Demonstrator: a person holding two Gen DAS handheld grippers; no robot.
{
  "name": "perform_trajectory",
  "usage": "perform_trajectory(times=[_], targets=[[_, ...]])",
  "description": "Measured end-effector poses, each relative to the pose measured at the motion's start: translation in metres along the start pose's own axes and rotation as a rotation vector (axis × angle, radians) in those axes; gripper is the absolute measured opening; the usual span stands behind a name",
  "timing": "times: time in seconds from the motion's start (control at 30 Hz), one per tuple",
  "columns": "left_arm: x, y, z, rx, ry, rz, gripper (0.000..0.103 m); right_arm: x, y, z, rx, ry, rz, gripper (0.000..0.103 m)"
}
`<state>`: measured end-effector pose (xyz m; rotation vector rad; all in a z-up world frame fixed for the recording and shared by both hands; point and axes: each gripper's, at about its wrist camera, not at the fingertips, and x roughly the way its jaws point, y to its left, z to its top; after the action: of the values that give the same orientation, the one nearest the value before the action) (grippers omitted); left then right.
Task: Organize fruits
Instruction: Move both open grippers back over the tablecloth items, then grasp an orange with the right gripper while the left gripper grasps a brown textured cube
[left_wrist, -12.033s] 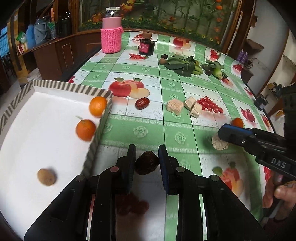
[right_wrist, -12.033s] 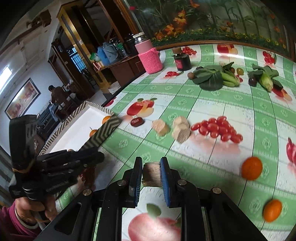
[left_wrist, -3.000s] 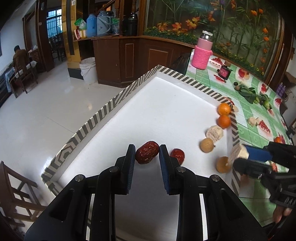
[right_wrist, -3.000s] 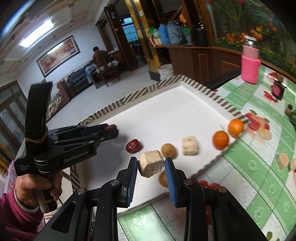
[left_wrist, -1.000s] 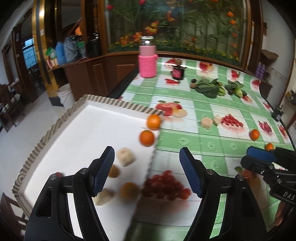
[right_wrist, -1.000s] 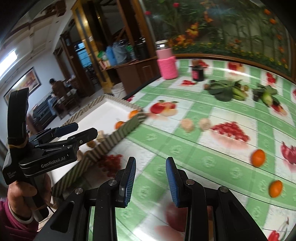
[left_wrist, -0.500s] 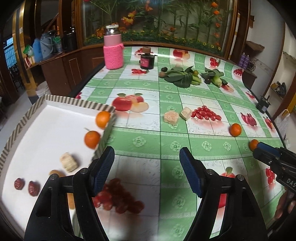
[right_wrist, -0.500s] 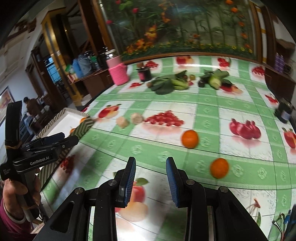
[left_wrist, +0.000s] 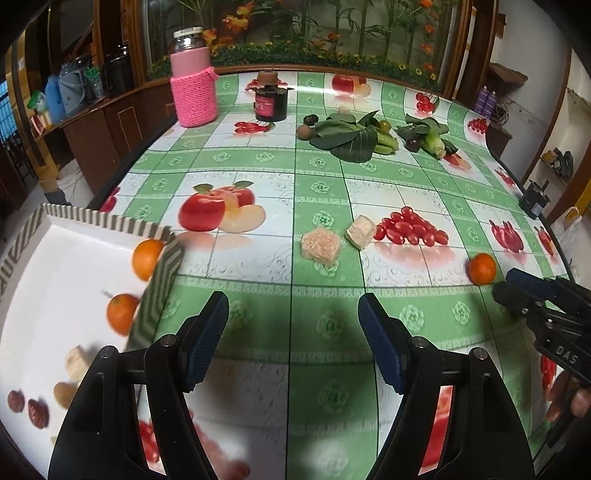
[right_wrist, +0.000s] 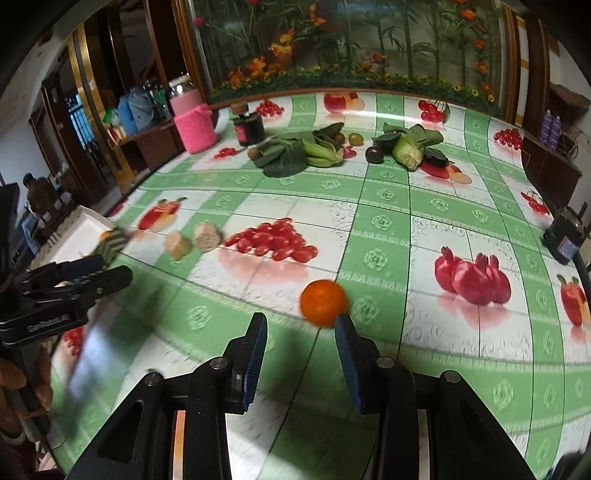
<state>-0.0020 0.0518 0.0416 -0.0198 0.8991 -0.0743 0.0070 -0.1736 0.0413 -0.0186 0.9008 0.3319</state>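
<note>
Surface: a table under a glossy oilcloth (left_wrist: 295, 177), green-and-white squares printed with apples, cherry tomatoes and pomegranates, filling most of both my views. Behind its far edge, across the top of both frames, a planter wall of bamboo and orange flowers; at the upper left, dark wooden cabinets with blue jugs on a counter.

Tray (left_wrist: 107, 221): white, with a striped rim, at the left edge of my left view. Inside it — two oranges (left_wrist: 147, 258) against the near rim, a pale block, a small brown fruit and two red dates (left_wrist: 27, 406) at the lower left.

Loose on the cloth: two beige cubes (left_wrist: 320, 245) at the centre of the left view, beside the printed tomatoes; one orange (right_wrist: 323, 302) just beyond my right gripper's (right_wrist: 301, 354) tips, slightly right of the gap and not touched. The same fruit shows at the right edge of the left view, just beside the right gripper's blue tips.

Far end of the table: a jar in a pink knitted sleeve (left_wrist: 192, 92), a small dark jar (left_wrist: 271, 101), leafy greens (left_wrist: 351, 134) with small round fruits around them.

Grippers: my left gripper (left_wrist: 293, 339) stands released, wide, with bare cloth between its pads. My right one has just been widening its jaws, with nothing between them.
</note>
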Motion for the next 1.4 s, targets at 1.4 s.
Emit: perform_trajectory(times=[1.4], targets=[[-0.032, 0.024, -0.019, -0.001, -0.038, 0.032, 0.033, -0.012, 0.059, -0.001, 0.008, -0.070, 0.257, 0.031]])
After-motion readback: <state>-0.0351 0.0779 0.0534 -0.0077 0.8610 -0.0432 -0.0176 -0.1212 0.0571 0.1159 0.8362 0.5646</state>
